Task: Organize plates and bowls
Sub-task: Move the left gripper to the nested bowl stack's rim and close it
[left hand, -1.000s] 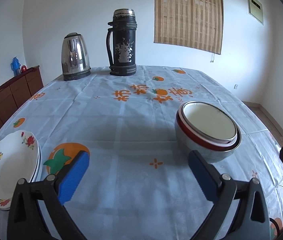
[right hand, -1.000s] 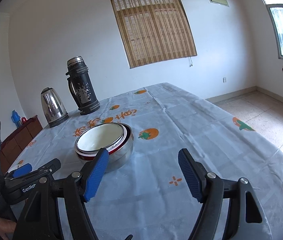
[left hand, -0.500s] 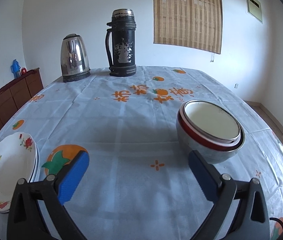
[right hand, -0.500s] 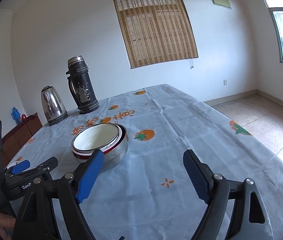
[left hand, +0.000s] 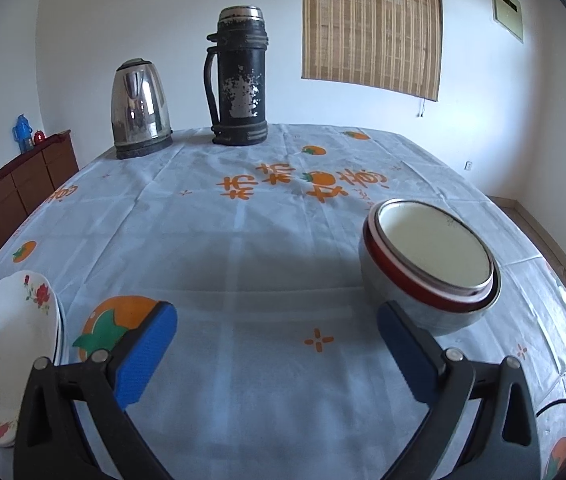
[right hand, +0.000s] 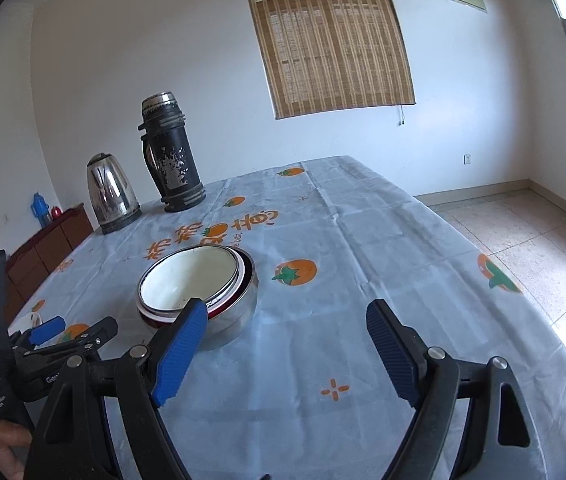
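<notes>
1. The nested bowls [left hand: 429, 268] stand on the counter [left hand: 243, 248] (right of centre), with the stacked plates [left hand: 7, 344] at its left edge.
2. The left gripper [left hand: 277, 354] hangs released, nothing between its jaws.
3. The right gripper [right hand: 287, 350] has just been opening and grasps nothing.

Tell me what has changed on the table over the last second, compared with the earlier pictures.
The right gripper has drawn back from the stack of bowls, and its jaws have just been opening, with nothing between them. Nothing was taken hold of or let go. The left gripper stayed open and almost still; the bowls, plates, kettle and flask kept their places.
</notes>
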The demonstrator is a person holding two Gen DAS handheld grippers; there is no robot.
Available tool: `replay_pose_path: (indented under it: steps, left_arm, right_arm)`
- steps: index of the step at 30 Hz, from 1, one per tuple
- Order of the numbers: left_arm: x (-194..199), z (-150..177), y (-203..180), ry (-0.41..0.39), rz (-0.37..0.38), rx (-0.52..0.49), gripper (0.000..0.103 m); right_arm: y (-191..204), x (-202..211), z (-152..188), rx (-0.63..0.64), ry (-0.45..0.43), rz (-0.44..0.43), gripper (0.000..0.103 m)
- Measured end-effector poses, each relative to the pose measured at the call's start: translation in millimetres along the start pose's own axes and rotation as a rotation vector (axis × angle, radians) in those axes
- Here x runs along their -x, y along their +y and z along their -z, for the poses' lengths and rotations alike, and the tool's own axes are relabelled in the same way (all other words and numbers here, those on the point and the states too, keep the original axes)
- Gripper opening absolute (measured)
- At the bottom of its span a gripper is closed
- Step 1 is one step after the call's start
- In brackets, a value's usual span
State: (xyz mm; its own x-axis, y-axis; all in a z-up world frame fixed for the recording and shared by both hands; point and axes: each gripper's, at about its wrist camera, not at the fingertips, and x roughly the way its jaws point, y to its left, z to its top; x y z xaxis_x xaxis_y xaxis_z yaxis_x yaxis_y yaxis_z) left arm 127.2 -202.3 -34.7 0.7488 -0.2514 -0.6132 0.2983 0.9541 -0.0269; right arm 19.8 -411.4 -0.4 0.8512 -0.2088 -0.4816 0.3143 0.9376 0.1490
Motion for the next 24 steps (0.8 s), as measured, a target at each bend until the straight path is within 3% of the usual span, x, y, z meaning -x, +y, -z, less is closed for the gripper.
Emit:
replay_pose_path:
  steps: [7, 11, 14, 19, 24]
  left_arm:
    - [-16, -17, 4, 0.039, 0.035, 0.039, 0.103]
    - [-28, -35, 0, 0.085, 0.109, 0.075, 0.103]
    - [-42, -48, 0, 0.112, 0.144, 0.13, 0.102]
    - [-70, -55, -4, 0.192, 0.231, 0.221, 0.097]
    - [-83, -55, -19, 0.21, 0.174, 0.175, 0.097]
  right_arm:
    - [-5, -31, -19, -0.04, 0.072, -0.096, 0.083]
    - [-8, -62, -26, -0.078, 0.141, -0.139, 0.083]
    - [-15, -85, -30, -0.175, 0.195, -0.246, 0.083]
    - [-18, -115, -27, -0.258, 0.245, -0.281, 0.083]
    - [-11, -128, -21, -0.23, 0.274, -0.287, 0.083]
